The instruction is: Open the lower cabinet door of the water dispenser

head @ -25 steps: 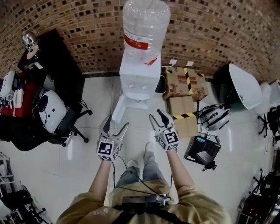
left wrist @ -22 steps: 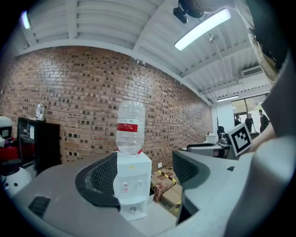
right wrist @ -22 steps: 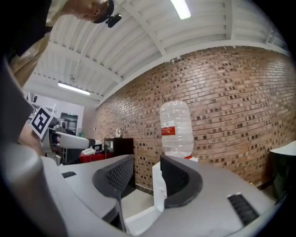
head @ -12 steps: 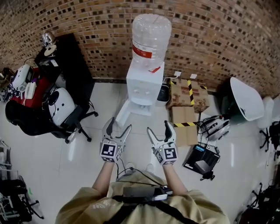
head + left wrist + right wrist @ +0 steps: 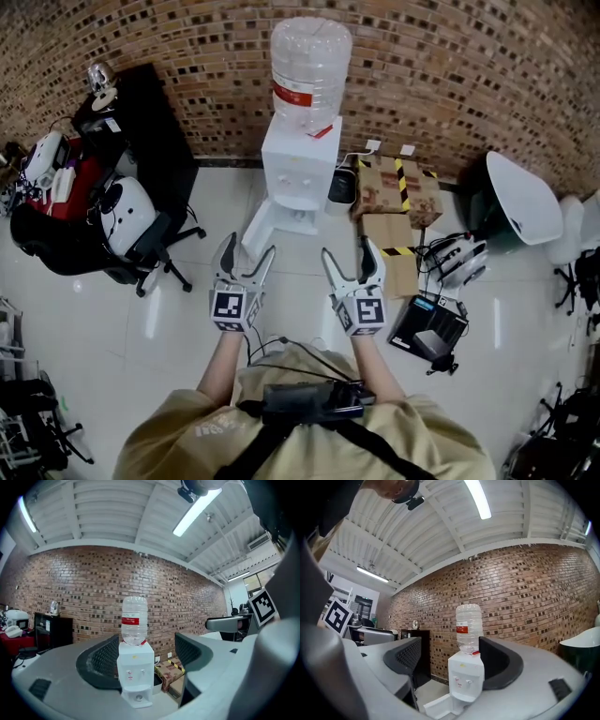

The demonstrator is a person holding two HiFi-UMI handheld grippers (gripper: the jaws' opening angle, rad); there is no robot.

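The white water dispenser (image 5: 300,164) with a clear bottle (image 5: 309,61) stands against the brick wall. Its lower cabinet door (image 5: 264,223) hangs swung out to the left over the floor. Both grippers are held level a good way in front of it, touching nothing. My left gripper (image 5: 247,248) is open and empty. My right gripper (image 5: 348,251) is wide apart, its jaws closing slightly, with nothing between them. The left gripper view frames the dispenser (image 5: 136,667) between the fingers (image 5: 101,660). In the right gripper view the dispenser (image 5: 465,677) and its open door (image 5: 439,707) show.
A black cabinet (image 5: 131,112) and an office chair (image 5: 141,234) stand at the left. Taped cardboard boxes (image 5: 398,187) and a small bin (image 5: 342,187) sit right of the dispenser. A white chair shell (image 5: 520,197) and a black device (image 5: 431,328) lie farther right.
Both grippers have drawn back from the dispenser and risen. The right jaws have spread wider than a second ago. The dispenser now looks farther away.
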